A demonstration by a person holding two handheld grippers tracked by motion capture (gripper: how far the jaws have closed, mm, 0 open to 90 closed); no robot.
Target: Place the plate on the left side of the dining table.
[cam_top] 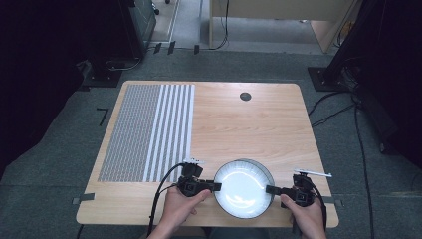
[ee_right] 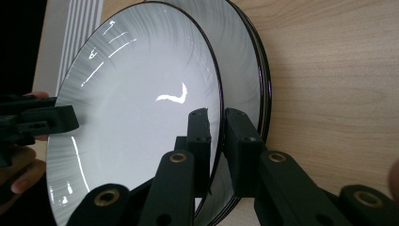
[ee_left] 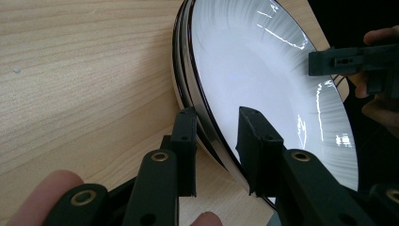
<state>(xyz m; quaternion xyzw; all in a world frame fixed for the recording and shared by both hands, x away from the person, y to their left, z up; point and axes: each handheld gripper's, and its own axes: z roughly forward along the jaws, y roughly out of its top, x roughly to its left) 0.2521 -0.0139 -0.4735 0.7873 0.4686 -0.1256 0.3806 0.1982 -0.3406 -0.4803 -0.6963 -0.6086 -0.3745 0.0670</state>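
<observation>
A stack of white plates with dark rims lies near the table's front edge. My right gripper is shut on the right rim of the top plate, which tilts up off the plates below. On the other side, my left gripper stands open at the stack's left edge. Its two jaws straddle the plate rims with a wide gap, one jaw over the top plate and one outside the stack. The left gripper view also shows the right gripper across the plate. A hand holds each gripper.
A grey and white striped mat covers the left part of the wooden table. A small dark round disc sits near the far edge. Cables trail on the floor to the right.
</observation>
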